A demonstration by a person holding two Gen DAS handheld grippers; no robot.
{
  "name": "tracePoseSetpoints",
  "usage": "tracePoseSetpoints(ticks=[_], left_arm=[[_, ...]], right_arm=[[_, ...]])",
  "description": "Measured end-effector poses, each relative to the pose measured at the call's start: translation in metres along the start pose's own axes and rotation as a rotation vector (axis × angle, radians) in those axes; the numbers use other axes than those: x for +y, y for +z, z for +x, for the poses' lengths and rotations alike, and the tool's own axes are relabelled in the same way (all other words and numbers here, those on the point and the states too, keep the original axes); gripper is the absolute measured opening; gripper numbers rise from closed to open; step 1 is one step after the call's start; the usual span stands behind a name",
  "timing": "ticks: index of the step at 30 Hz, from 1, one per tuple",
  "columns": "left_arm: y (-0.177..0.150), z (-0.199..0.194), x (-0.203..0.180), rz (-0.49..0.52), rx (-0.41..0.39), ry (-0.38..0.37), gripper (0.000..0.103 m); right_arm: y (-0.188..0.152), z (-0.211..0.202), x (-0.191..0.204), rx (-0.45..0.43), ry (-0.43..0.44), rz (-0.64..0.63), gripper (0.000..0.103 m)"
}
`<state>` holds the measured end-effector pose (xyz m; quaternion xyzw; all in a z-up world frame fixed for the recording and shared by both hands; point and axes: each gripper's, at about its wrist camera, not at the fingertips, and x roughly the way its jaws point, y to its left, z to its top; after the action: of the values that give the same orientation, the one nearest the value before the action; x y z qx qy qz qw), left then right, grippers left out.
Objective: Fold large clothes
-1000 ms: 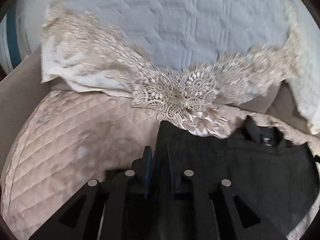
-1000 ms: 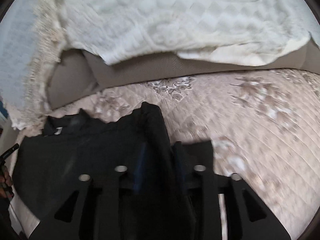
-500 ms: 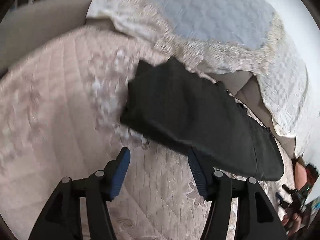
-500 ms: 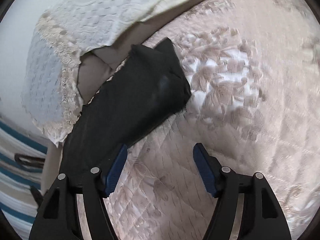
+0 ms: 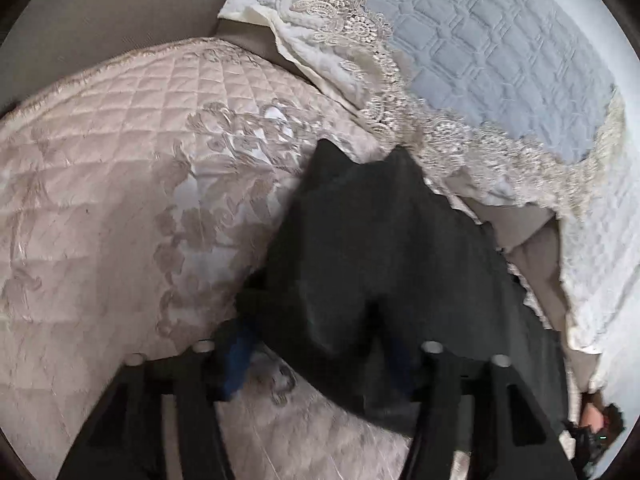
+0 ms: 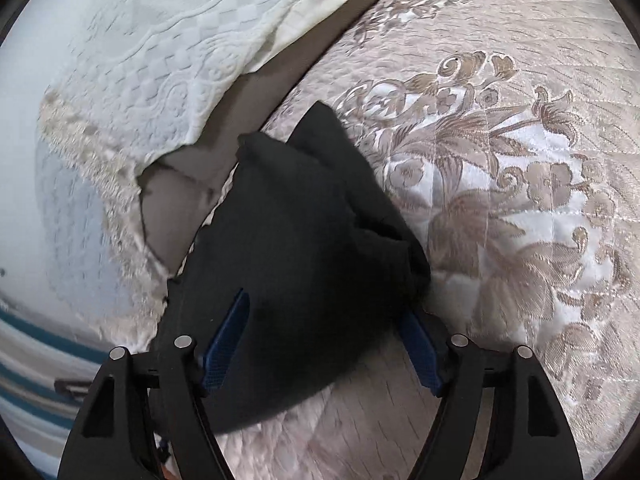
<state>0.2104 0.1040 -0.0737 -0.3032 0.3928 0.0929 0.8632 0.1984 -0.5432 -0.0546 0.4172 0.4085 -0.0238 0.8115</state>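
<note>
- On the quilted bedspread (image 5: 120, 208), black garment (image 5: 360, 248) lies folded, centre frame, running toward 4 o'clock.
- Left claw (image 5: 316, 364) and right claw (image 6: 324, 344): let go half a sec ago, now re-closing astride its near edge, cloth between jaws, not pinched yet.
- Means next fold starting.

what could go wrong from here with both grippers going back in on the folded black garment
1. The left gripper and right gripper are both closing around bunched ends of the black garment; they may pinch only the top layer, so the fold could fall open when lifted.
2. The garment lies on the quilted bedspread; a low finger might catch the quilt too.
3. The lace-edged cover lies close behind and could snag.
</note>
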Motion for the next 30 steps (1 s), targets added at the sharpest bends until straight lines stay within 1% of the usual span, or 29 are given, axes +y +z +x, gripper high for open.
tracePoseSetpoints(ticks=[1, 2, 3, 5, 8, 10, 12, 16, 20, 22, 24, 25, 26, 27, 28, 30], left_arm=[[0.002, 0.001, 0.0, 0.001, 0.009, 0.005, 0.04], [0.005, -0.001, -0.001, -0.002, 0.016, 0.011, 0.031], [0.006, -0.005, -0.002, 0.004, 0.013, 0.014, 0.024], [0.007, -0.019, -0.008, 0.037, -0.008, 0.017, 0.02], [0.002, -0.047, -0.017, 0.111, -0.034, 0.003, 0.018], [-0.005, -0.067, -0.012, 0.12, -0.032, -0.031, 0.018], [-0.014, -0.088, -0.002, 0.115, -0.027, -0.067, 0.017], [-0.048, -0.128, 0.022, 0.125, -0.005, -0.083, 0.018], [-0.085, -0.151, 0.049, 0.125, 0.035, -0.068, 0.018], [-0.097, -0.15, 0.062, 0.124, 0.059, -0.06, 0.018], [-0.103, -0.144, 0.067, 0.128, 0.087, -0.056, 0.022], [-0.103, -0.142, 0.067, 0.131, 0.093, -0.052, 0.023], [-0.102, -0.144, 0.066, 0.127, 0.097, -0.051, 0.025], [-0.1, -0.147, 0.064, 0.124, 0.1, -0.05, 0.028], [-0.099, -0.153, 0.063, 0.13, 0.094, -0.049, 0.029], [-0.098, -0.168, 0.063, 0.144, 0.072, -0.048, 0.032]], right_arm=[[0.002, -0.002, -0.002, 0.0, -0.001, 0.008, 0.031], [0.004, -0.006, -0.005, 0.0, 0.018, 0.017, 0.021], [0.004, -0.01, -0.006, 0.0, 0.024, 0.013, 0.017], [0.0, -0.024, -0.001, -0.008, 0.028, -0.029, 0.015], [-0.01, -0.051, -0.001, -0.018, 0.046, -0.051, 0.014], [-0.021, -0.07, -0.003, -0.02, 0.05, -0.055, 0.014], [-0.039, -0.095, -0.009, -0.019, 0.051, -0.067, 0.014], [-0.083, -0.134, -0.031, 0.009, 0.028, -0.052, 0.014], [-0.123, -0.162, -0.061, 0.026, -0.009, -0.017, 0.014], [-0.13, -0.158, -0.07, 0.053, -0.039, -0.016, 0.015], [-0.131, -0.155, -0.075, 0.068, -0.056, -0.015, 0.021], [-0.13, -0.156, -0.073, 0.067, -0.065, -0.021, 0.022], [-0.129, -0.159, -0.07, 0.062, -0.073, -0.032, 0.026], [-0.129, -0.164, -0.065, 0.05, -0.083, -0.056, 0.028], [-0.13, -0.169, -0.06, 0.039, -0.097, -0.084, 0.03], [-0.133, -0.185, -0.049, -0.006, -0.156, -0.161, 0.047]])
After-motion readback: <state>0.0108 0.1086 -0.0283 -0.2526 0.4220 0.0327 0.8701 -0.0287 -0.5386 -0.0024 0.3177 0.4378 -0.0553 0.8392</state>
